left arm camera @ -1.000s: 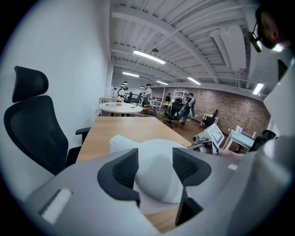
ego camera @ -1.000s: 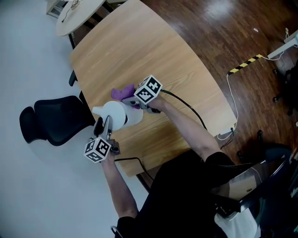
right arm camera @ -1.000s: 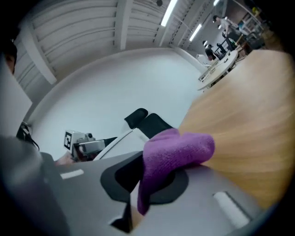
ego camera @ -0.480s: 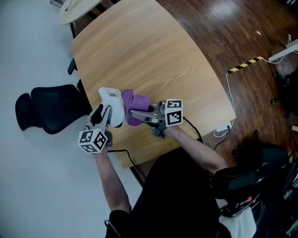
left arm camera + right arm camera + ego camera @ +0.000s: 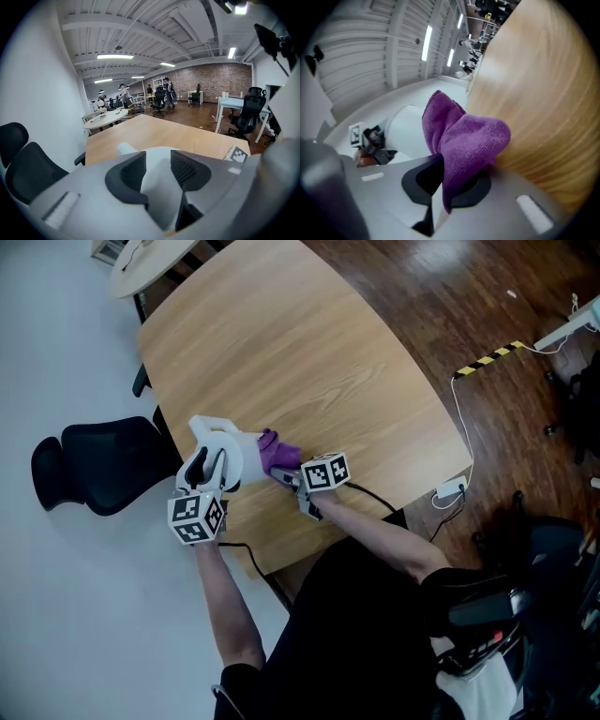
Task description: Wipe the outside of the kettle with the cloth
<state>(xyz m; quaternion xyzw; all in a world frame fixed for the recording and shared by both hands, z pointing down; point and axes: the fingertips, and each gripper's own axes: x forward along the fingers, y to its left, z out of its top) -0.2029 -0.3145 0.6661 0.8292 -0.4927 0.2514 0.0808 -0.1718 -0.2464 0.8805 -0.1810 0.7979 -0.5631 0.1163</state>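
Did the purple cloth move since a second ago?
Yes. The cloth, held by the right tongs, slid round the kettle toward the table's near edge.

Fuzzy purple cloth (image 5: 468, 138); smooth white kettle (image 5: 236, 452); matt wood table (image 5: 309, 362).

Reaches forward with the bare left forearm (image 5: 225, 601), clamping the grey two-jaw left gripper (image 5: 208, 470) on the handle of the white plastic kettle (image 5: 232, 451) (ribbed black pads (image 5: 185, 168) pressed against both sides). Angles the bare right forearm (image 5: 375, 535) in toward the left, pinching a purple terry cloth (image 5: 468, 136) in the grey two-jaw right gripper (image 5: 284, 476), jaws nearly together, tips just beside the left gripper's.
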